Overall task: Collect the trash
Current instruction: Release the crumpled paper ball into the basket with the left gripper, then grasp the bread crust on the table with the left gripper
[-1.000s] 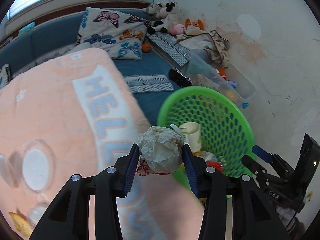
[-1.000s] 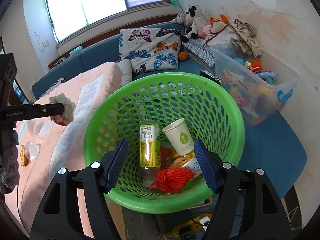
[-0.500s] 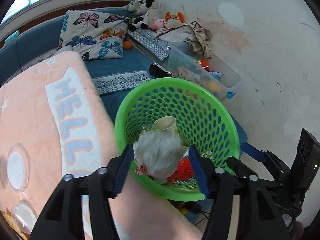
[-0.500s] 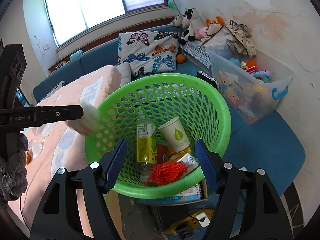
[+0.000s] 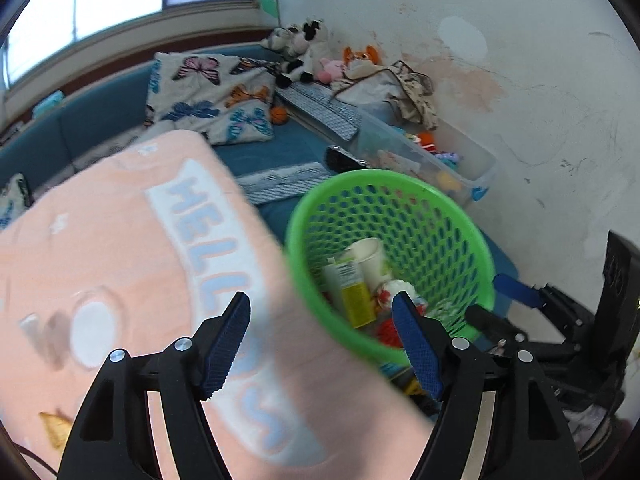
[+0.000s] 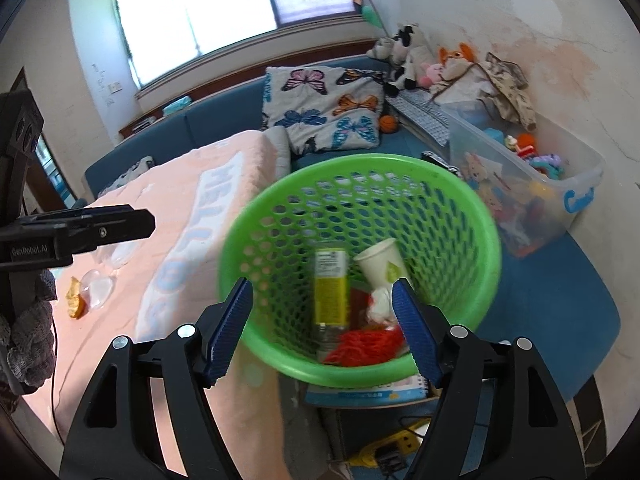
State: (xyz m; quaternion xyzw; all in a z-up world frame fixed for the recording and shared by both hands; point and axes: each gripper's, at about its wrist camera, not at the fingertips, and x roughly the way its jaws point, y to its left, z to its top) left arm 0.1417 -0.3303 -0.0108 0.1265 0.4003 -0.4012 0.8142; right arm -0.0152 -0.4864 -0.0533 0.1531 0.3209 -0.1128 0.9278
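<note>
Paper wad in basket; scraps left on bed.
Left gripper opening, empty; right gripper spread, empty.

A butterfly pillow lies at twelve o'clock, stuffed toys and a clear toy bin at two.

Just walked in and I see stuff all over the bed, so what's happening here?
A person with a handheld gripper in each hand is collecting trash into the green basket beside the bed. The left gripper has nothing between its jaws, which are opening. A crumpled paper wad lies in the basket with a bottle, a paper cup and a red mesh clump. The right gripper is open and empty over the basket. Some bits remain on the pink blanket.
</note>
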